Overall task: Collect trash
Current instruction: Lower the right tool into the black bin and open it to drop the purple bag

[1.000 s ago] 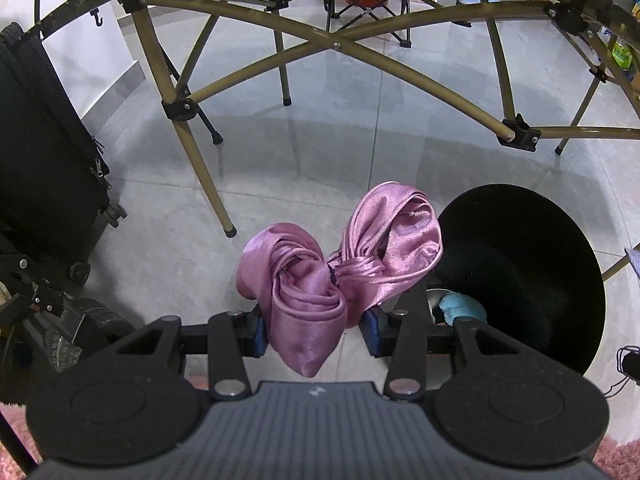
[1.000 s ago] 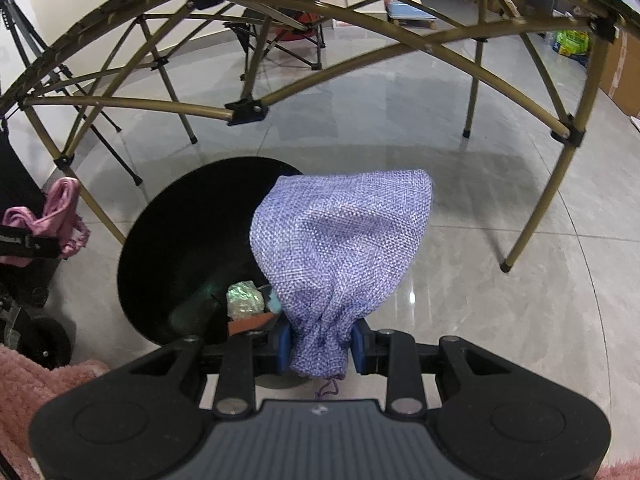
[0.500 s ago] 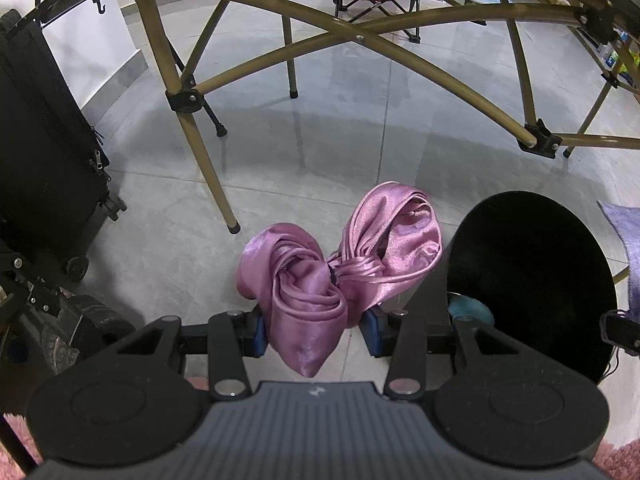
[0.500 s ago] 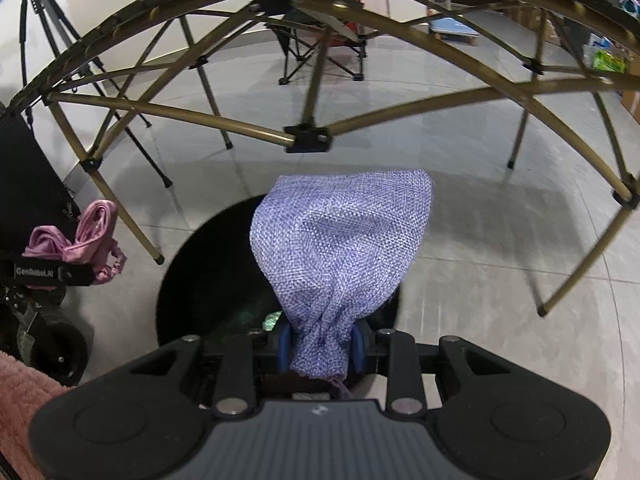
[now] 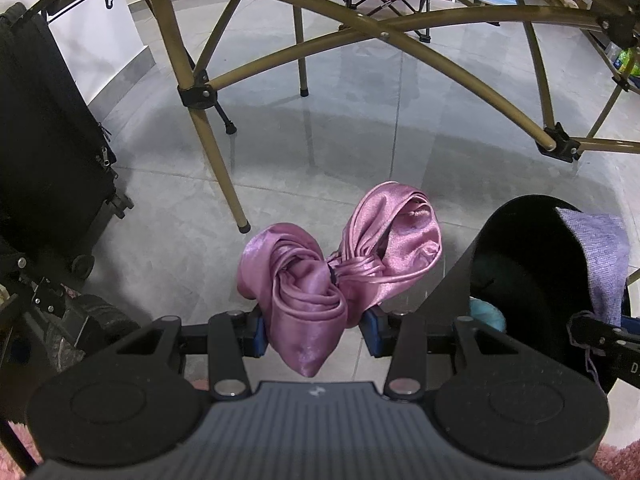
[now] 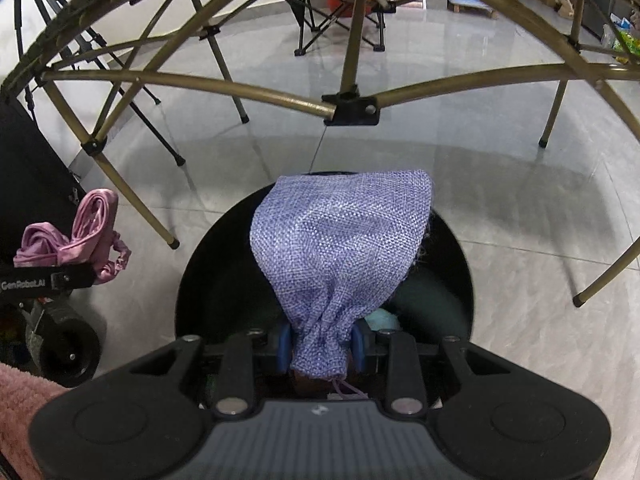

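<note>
My left gripper point(image 5: 314, 330) is shut on a pink satin cloth point(image 5: 344, 256) knotted like a bow, held over the grey floor to the left of a round black bin point(image 5: 532, 280). My right gripper point(image 6: 322, 346) is shut on the gathered neck of a blue-purple woven pouch point(image 6: 340, 240), which hangs right above the open black bin point(image 6: 224, 264). Something pale turquoise point(image 6: 384, 318) lies inside the bin. In the right wrist view the pink cloth point(image 6: 80, 236) shows at the far left; in the left wrist view the pouch point(image 5: 596, 248) shows at the right over the bin.
Bronze folding-frame legs and braces point(image 5: 208, 148) cross the floor ahead, with a joint point(image 6: 352, 108) just beyond the bin. A black wheeled case point(image 5: 44, 152) stands at the left, a folding chair point(image 6: 336, 8) farther back. Pink fluffy rug point(image 6: 24, 392) lies at the near edge.
My right gripper has carried the pouch leftward until it hangs centred over the bin. The pouch has come into the left wrist view at the right. The left gripper has barely moved.
</note>
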Action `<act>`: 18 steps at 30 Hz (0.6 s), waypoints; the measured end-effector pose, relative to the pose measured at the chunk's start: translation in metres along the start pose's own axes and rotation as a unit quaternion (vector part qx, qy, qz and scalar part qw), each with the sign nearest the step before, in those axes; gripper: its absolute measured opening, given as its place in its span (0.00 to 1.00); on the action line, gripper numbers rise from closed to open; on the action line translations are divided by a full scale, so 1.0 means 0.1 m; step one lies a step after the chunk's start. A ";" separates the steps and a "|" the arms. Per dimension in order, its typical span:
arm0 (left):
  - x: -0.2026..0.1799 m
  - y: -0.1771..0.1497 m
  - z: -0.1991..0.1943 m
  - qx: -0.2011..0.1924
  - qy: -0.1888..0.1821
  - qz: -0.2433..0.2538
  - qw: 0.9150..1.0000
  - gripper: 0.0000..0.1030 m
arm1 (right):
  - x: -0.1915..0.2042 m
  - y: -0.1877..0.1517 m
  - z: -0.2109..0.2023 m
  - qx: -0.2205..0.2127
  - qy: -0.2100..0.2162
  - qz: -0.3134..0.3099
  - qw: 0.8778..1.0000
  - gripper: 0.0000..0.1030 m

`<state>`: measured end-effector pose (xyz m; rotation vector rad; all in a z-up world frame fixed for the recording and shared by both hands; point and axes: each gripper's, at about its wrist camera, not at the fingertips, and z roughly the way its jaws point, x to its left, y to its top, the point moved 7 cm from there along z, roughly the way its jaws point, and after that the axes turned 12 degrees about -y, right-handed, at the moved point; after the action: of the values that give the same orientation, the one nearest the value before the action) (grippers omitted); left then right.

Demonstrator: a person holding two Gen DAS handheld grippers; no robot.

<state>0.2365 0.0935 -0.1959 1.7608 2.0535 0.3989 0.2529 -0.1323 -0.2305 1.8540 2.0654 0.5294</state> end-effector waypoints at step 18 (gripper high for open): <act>0.07 -0.01 0.01 0.006 0.002 -0.014 1.000 0.43 | 0.16 -0.02 0.30 0.041 -0.001 -0.003 0.999 0.28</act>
<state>0.2351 0.0998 -0.1976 1.7384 2.0848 0.3825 0.2636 -0.1146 -0.2571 1.8909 2.1197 0.4472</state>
